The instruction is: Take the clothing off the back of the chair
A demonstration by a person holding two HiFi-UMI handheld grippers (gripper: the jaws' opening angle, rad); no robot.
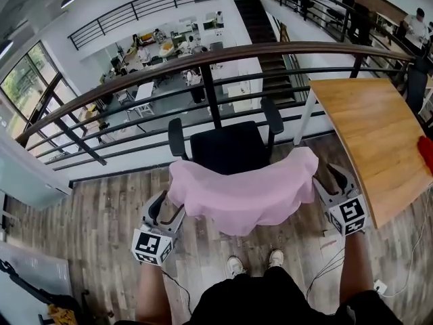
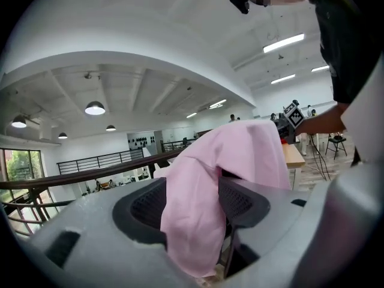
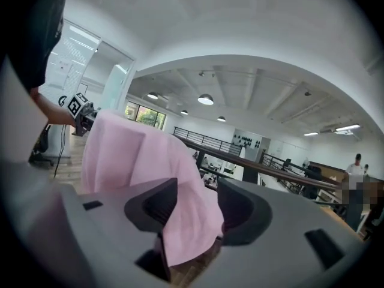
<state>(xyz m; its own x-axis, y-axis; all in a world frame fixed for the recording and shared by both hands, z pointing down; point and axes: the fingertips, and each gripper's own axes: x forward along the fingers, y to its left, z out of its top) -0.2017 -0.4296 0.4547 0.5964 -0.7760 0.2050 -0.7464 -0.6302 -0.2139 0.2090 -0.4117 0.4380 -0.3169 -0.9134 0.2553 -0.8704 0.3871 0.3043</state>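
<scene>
A pink garment (image 1: 243, 191) lies spread over the back of a black office chair (image 1: 226, 147), hiding the backrest. My left gripper (image 1: 166, 212) is at the garment's left end and my right gripper (image 1: 333, 185) at its right end. In the left gripper view the jaws of the left gripper (image 2: 192, 204) stand wide apart, and a fold of the pink garment (image 2: 198, 209) hangs loose between the pads. The right gripper (image 3: 193, 207) is the same: jaws apart, a flap of the garment (image 3: 180, 221) drooping in the gap, pads not pressing it.
A wooden table (image 1: 369, 134) stands to the right of the chair, with something red (image 1: 426, 153) at its edge. A dark railing (image 1: 203, 58) runs just beyond the chair, over a drop to a lower floor. A cable (image 1: 331, 263) lies on the plank floor by the person's feet.
</scene>
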